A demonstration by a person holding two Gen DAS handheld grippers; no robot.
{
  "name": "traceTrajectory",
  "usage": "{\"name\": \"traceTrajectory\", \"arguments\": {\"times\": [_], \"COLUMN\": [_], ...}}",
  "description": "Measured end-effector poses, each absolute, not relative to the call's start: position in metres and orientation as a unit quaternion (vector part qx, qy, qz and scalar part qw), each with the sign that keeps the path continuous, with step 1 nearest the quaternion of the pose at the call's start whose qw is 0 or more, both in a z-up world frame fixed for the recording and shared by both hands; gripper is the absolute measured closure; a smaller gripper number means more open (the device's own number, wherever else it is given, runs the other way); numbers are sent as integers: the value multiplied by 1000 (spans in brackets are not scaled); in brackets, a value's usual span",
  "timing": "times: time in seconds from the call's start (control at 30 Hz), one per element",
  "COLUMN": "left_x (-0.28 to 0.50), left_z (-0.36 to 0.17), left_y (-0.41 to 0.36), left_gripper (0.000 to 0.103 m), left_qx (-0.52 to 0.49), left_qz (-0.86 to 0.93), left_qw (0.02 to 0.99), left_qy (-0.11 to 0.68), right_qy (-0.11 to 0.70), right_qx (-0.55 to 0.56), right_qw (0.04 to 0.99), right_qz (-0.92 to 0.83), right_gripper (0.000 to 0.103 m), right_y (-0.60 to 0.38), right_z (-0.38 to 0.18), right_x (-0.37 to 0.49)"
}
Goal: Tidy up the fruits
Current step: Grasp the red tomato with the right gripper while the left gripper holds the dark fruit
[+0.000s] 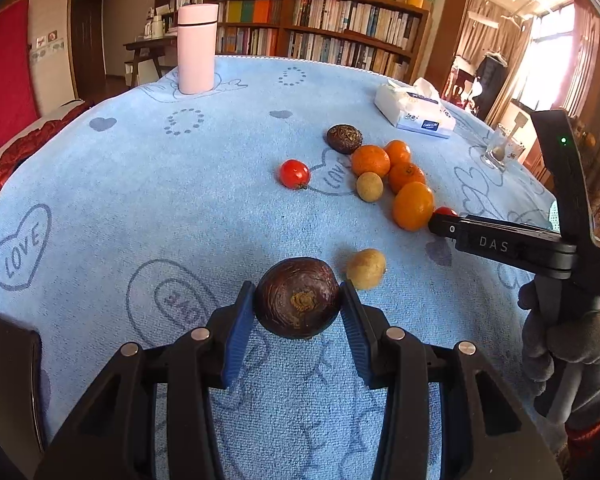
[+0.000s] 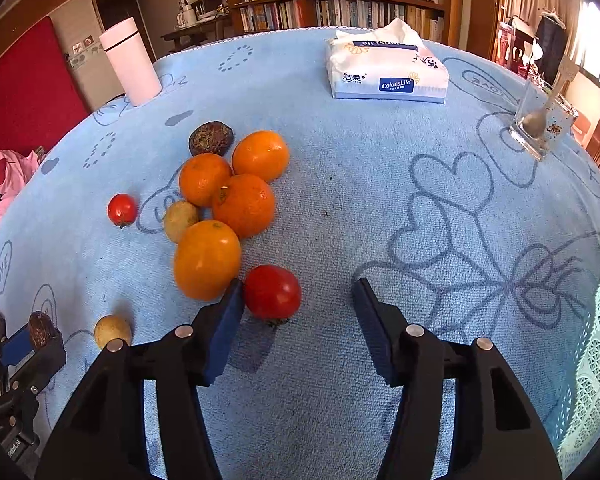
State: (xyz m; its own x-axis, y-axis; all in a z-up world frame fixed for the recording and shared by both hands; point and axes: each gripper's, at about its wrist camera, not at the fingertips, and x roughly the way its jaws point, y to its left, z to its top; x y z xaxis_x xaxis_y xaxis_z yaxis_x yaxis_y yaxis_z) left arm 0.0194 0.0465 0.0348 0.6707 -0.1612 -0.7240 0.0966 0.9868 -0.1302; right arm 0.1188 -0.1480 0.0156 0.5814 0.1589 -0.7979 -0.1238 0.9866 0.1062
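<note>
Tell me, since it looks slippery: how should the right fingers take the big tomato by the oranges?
Grip the tomato across its round middle, coming from above. An orange crowds its left, so slip that finger between them; its right is bare cloth.

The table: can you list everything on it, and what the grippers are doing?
oranges: four, orange, clustered left of centre
tomatoes: two, red; one between the right gripper's fingers, one left of the cluster
longans: two, tan; one beside the oranges, one nearer
dark round fruits: two, brown; one behind the oranges, one gripped
bottle: one, pink, far left
tissue pack: one, white, far
glass: one, clear, far right
towel: one, blue
left gripper: holding brown fruit
right gripper: open
</note>
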Motion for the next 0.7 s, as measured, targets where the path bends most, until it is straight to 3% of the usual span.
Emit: {"name": "traceTrajectory", "arguments": {"times": [0.27, 0.7], "left_x": [21, 16], "left_z": [33, 40], "left_y": [44, 27], "left_gripper": [60, 60], "left_qx": [-36, -21], "left_qz": [-70, -78], "left_qw": [912, 914], "left_qy": [403, 398], "right_qy": [441, 403], "right_qx": [21, 48], "right_qw": [892, 910], "right_qz": [97, 86], "right_gripper": [75, 75], "right_y": [-144, -171], "right_z": [18, 46], "right_x": [113, 74]}}
